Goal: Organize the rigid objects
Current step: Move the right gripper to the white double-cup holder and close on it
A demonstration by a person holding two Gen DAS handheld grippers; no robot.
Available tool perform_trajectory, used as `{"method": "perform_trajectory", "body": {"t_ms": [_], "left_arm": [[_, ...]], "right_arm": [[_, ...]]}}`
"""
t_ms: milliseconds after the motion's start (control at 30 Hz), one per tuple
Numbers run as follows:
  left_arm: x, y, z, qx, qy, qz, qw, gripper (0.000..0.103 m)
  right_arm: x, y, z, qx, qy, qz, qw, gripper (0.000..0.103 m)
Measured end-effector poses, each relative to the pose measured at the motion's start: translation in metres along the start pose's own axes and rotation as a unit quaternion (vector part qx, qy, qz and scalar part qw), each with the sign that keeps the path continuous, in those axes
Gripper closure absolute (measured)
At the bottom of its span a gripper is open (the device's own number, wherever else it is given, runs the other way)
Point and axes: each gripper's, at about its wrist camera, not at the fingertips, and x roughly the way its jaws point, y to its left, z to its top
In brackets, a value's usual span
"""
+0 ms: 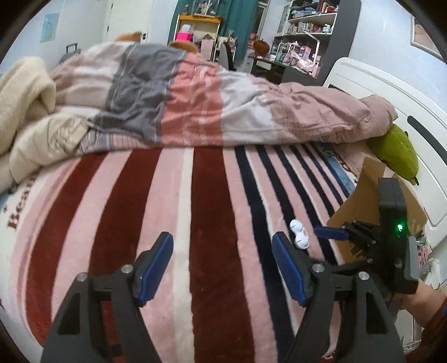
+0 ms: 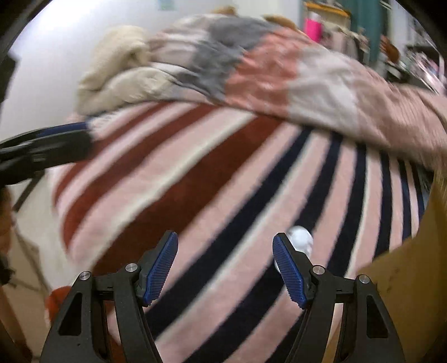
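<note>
While both tongs hang over the striped bed cover, the scene reads from near to far as follows.

Left tongs (image 1: 222, 268): nearest in the left wrist view, jaws standing wide with only the cover showing between the blue pads (image 1: 155, 269); nothing held.

Right tongs (image 2: 225, 269): nearest in the right wrist view, jaws also wide and bare; in the left wrist view they show at the right (image 1: 331, 233), held by a hand (image 1: 419, 296) at the lower right edge.

White object (image 1: 299, 234): a small glossy white thing with rounded lobes, lying on the cover just past the right pad of the left tongs; in the right wrist view it is blurred (image 2: 300, 240), half hidden behind the right pad, outside the gap. What it is exactly I cannot tell.

Bed cover (image 1: 209, 212): plush, with pink, dark red, cream and navy stripes running away from the camera.

Cardboard box (image 1: 371, 190): brown, at the right edge of the bed, just beyond the right tongs.

Green plush toy (image 1: 396, 150): farther right, against the white bed board (image 1: 391, 92).

Duvet (image 1: 195, 100): bunched across the far side of the bed, in pink, grey and coral blocks, with a cream blanket (image 1: 25, 89) at far left.

Shelves (image 1: 310, 25): crowded, farthest back on the right.
</note>
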Motion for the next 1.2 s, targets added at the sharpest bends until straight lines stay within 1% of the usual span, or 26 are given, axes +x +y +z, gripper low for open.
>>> {"method": "perform_trajectory", "body": {"t_ms": [100, 233, 333, 367, 400, 433, 533, 667, 733, 767, 833, 900, 933, 1000, 1033, 1133, 1200], "left_arm": [[0.013, 0.009, -0.006, -0.010, 0.011, -0.004, 0.9999, 0.033], [0.022, 0.017, -0.011, -0.024, 0.019, -0.008, 0.9995, 0.033], [0.021, 0.016, -0.011, -0.024, 0.019, -0.007, 0.9995, 0.033], [0.020, 0.015, -0.011, -0.022, 0.019, -0.006, 0.9995, 0.033], [0.020, 0.015, -0.011, -0.021, 0.020, -0.006, 0.9996, 0.033], [0.020, 0.013, -0.011, -0.020, 0.021, -0.005, 0.9996, 0.033], [0.018, 0.006, -0.009, -0.014, 0.025, -0.004, 0.9996, 0.033], [0.009, -0.010, -0.005, -0.003, 0.023, -0.005, 0.9997, 0.033], [0.003, -0.018, -0.003, 0.002, 0.018, -0.007, 0.9998, 0.033], [0.000, -0.022, -0.002, 0.002, 0.016, -0.009, 0.9998, 0.033], [-0.006, -0.028, -0.003, 0.004, 0.014, -0.011, 0.9998, 0.033], [-0.009, -0.032, -0.007, 0.003, 0.017, -0.002, 0.9998, 0.033], [-0.011, -0.033, -0.009, 0.001, 0.019, 0.001, 0.9998, 0.033], [-0.013, -0.034, -0.013, -0.005, 0.024, 0.000, 0.9997, 0.033], [-0.015, -0.034, -0.015, -0.007, 0.026, -0.003, 0.9996, 0.033], [-0.020, -0.037, -0.021, -0.004, 0.032, 0.006, 0.9995, 0.033], [-0.023, -0.037, -0.023, -0.004, 0.035, 0.011, 0.9993, 0.033]], "right_arm": [[0.018, -0.013, -0.010, 0.019, 0.009, -0.043, 0.999, 0.035], [0.033, -0.024, -0.016, 0.038, 0.009, -0.085, 0.996, 0.035], [0.042, -0.033, -0.016, 0.053, 0.020, -0.085, 0.995, 0.037], [0.044, -0.035, -0.017, 0.058, 0.023, -0.083, 0.995, 0.048], [0.045, -0.037, -0.019, 0.062, 0.023, -0.082, 0.995, 0.057], [0.045, -0.038, -0.018, 0.060, 0.018, -0.081, 0.995, 0.071], [0.040, -0.035, -0.018, 0.047, 0.007, -0.080, 0.996, 0.073], [0.024, -0.023, -0.017, 0.025, -0.019, -0.048, 0.998, 0.074], [0.017, -0.013, -0.015, -0.001, -0.022, -0.033, 0.999, 0.074], [0.016, -0.010, -0.016, -0.005, -0.019, -0.021, 1.000, 0.074], [0.014, -0.008, -0.019, -0.001, -0.008, 0.019, 1.000, 0.074], [0.016, -0.005, -0.025, -0.009, 0.001, 0.048, 0.999, 0.074], [0.021, -0.002, -0.029, -0.014, 0.014, 0.049, 0.999, 0.074], [0.029, -0.003, -0.034, -0.002, 0.021, 0.034, 0.999, 0.074], [0.032, -0.006, -0.037, 0.012, 0.017, 0.025, 0.999, 0.073], [0.034, -0.007, -0.041, 0.044, -0.007, 0.025, 0.999, 0.068], [0.034, -0.004, -0.042, 0.045, -0.019, 0.009, 0.999, 0.068]]}}
